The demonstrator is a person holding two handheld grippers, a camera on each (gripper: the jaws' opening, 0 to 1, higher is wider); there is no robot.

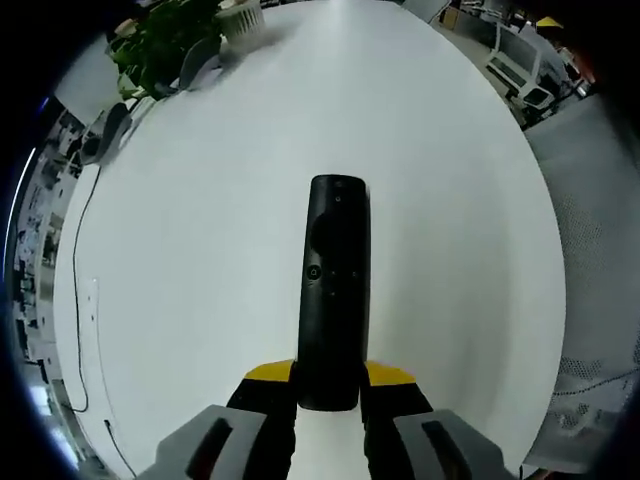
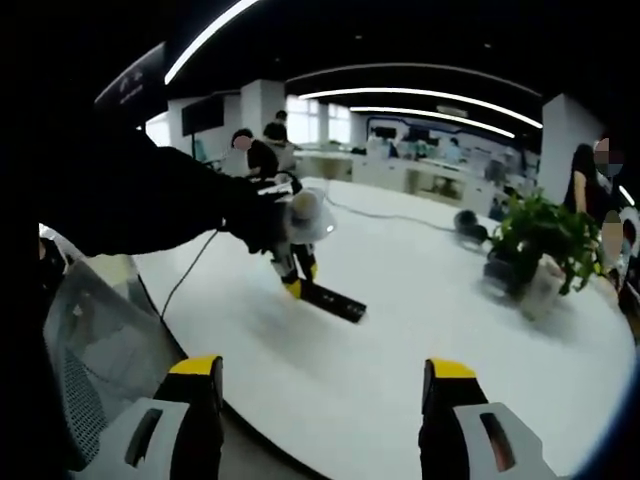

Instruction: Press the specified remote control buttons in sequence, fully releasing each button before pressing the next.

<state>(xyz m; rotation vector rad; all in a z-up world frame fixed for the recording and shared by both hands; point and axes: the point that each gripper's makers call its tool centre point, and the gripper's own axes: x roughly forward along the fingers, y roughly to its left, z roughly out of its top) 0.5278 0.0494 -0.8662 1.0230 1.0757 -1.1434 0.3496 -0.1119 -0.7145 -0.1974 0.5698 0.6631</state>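
Observation:
A long black remote control [image 1: 334,290] points away from me over the white table [image 1: 200,230]. My left gripper [image 1: 329,395] is shut on the near end of the remote, one yellow-tipped jaw on each side. In the right gripper view the same remote [image 2: 334,300] sticks out above the table [image 2: 400,350], held by the left gripper [image 2: 294,268] at the end of a dark sleeve [image 2: 150,200]. My right gripper [image 2: 325,385] is open with nothing between its fingers, well back from the remote near the table's edge.
A potted green plant [image 1: 170,40] stands at the table's far side, also seen as the plant [image 2: 540,245]. A thin cable [image 1: 80,300] runs along the table's left part. A mesh chair back [image 2: 90,350] sits beside the table edge. People stand in the office behind.

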